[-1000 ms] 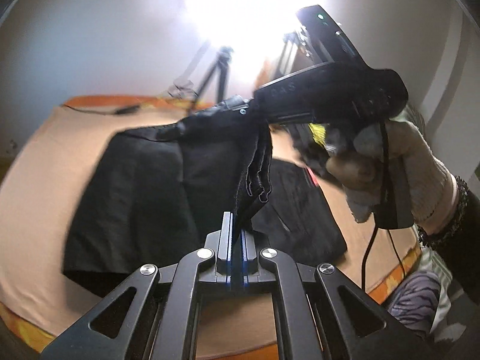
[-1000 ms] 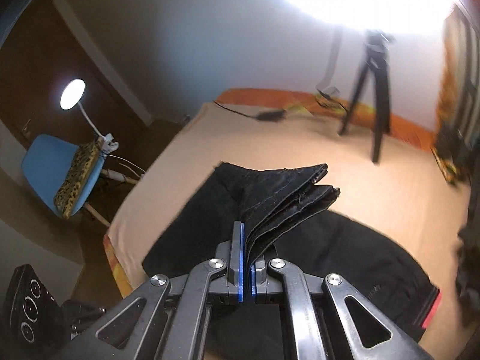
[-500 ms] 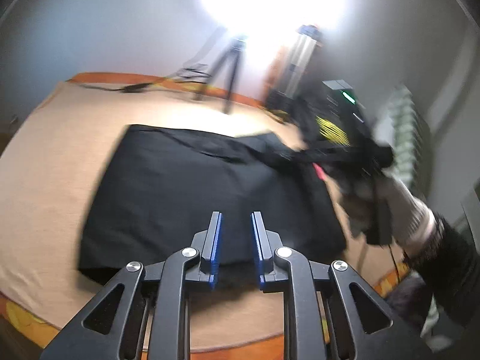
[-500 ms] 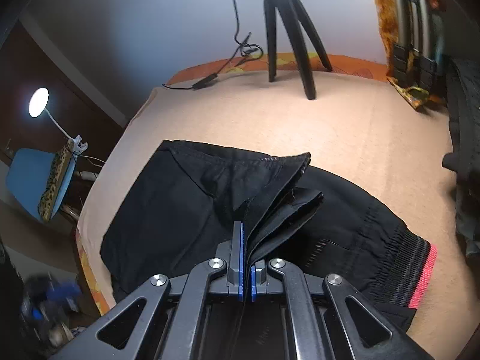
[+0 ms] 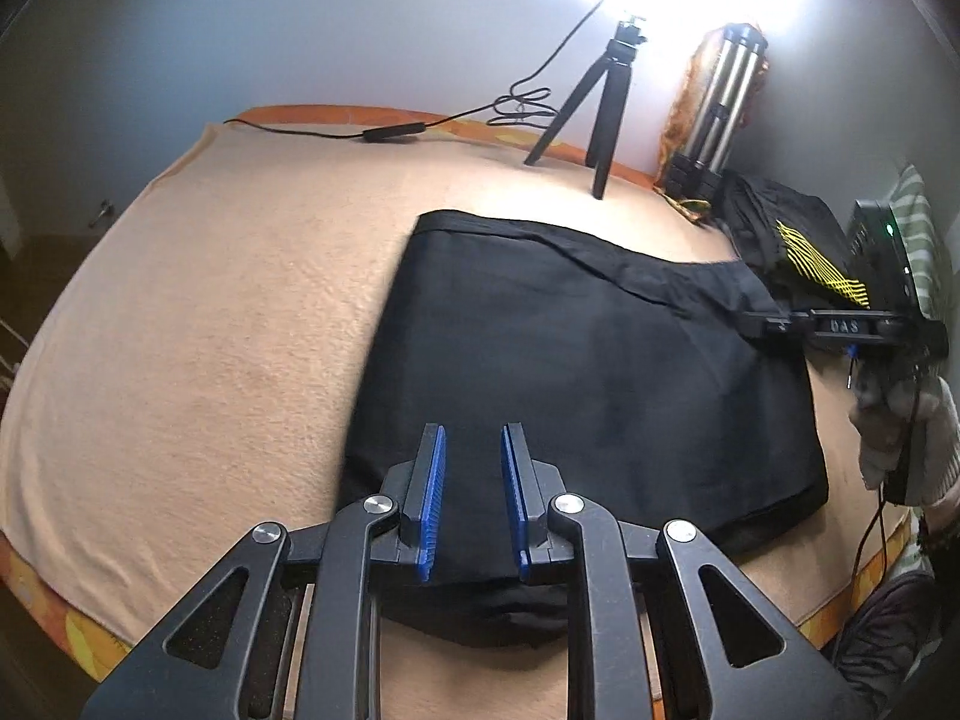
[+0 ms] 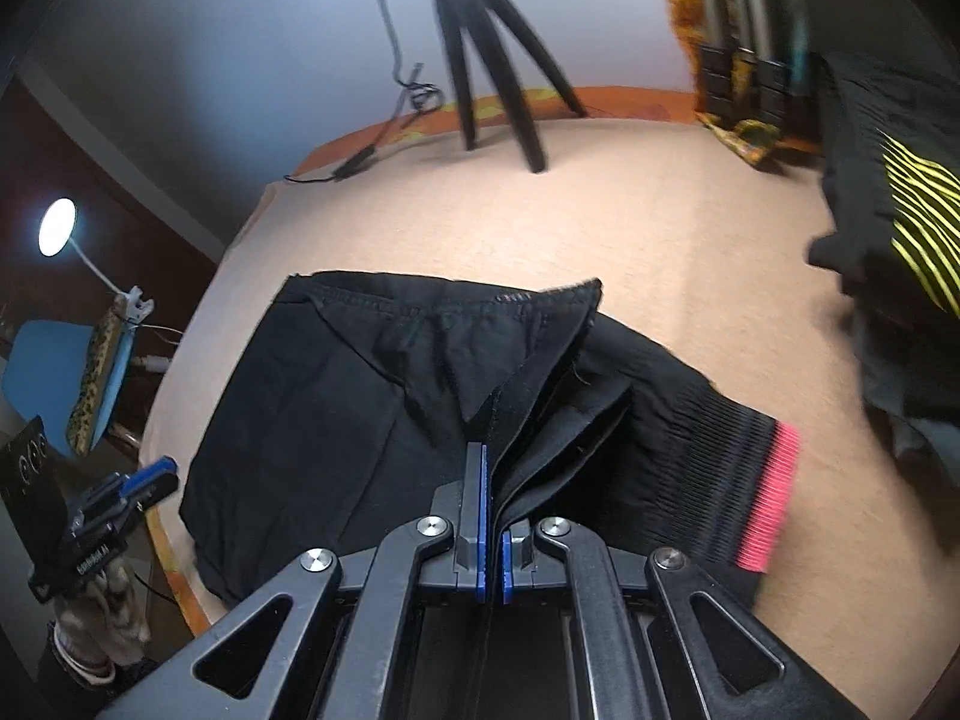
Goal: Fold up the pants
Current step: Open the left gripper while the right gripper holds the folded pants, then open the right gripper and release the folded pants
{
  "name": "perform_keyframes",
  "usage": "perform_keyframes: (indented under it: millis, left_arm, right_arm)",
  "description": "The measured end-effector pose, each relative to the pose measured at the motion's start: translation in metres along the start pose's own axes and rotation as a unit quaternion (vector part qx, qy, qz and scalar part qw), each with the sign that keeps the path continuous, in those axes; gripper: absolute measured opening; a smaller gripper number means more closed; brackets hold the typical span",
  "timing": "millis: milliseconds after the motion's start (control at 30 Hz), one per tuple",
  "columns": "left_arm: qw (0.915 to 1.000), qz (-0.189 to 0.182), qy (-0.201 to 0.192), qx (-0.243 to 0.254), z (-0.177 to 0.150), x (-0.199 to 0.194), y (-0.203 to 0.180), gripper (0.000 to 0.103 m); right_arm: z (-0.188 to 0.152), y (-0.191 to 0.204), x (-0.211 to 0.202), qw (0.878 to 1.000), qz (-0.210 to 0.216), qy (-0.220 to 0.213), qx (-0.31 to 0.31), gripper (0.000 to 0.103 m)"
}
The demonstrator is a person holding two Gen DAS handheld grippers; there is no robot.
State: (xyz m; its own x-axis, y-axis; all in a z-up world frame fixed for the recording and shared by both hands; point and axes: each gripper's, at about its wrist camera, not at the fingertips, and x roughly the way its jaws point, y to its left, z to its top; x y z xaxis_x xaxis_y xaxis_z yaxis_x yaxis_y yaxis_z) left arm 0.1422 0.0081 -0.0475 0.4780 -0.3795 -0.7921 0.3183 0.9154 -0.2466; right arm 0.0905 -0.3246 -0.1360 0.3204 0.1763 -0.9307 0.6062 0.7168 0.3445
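The pants [image 5: 576,372] lie folded on the blanket [image 5: 198,324], forming a roughly rectangular black block. In the left wrist view, the long axis runs from the near edge of the bed toward the tripod [image 5: 594,102] at the far side. In the right wrist view, the pink-edged waistband [image 6: 771,498] lies at the right, under the folded layers.

The left gripper [image 5: 474,498] is above the near edge of the pants. Its jaws stand apart, with nothing between the blue pads.

The right gripper [image 6: 495,516] is clamped on a stack of hem layers, which rise slightly off the block. In the left wrist view it enters from the right at the pants' right corner, held level by a gloved hand [image 5: 900,426].

A second dark garment [image 6: 888,192] with yellow stripes lies well apart at the far right.
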Motion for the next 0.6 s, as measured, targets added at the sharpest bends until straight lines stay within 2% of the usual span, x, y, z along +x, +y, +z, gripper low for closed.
perform_keyframes:
  millis: [133, 333, 600]
  left_arm:
    - [0.9999, 0.011, 0.003, 0.012, -0.001, 0.004, -0.002, 0.017]
    - [0.9995, 0.018, 0.008, 0.024, -0.001, 0.009, -0.005, 0.017]
    - [0.9989, 0.028, 0.009, 0.035, 0.000, 0.013, -0.006, 0.017]
  right_arm:
    - [-0.004, -0.008, 0.004, 1.000, -0.028, 0.004, -0.003, 0.000]
    - [-0.007, -0.006, 0.012, 0.999, -0.040, 0.012, -0.019, 0.002]
    - [-0.007, 0.001, 0.016, 0.995, -0.084, 0.013, -0.049, 0.002]
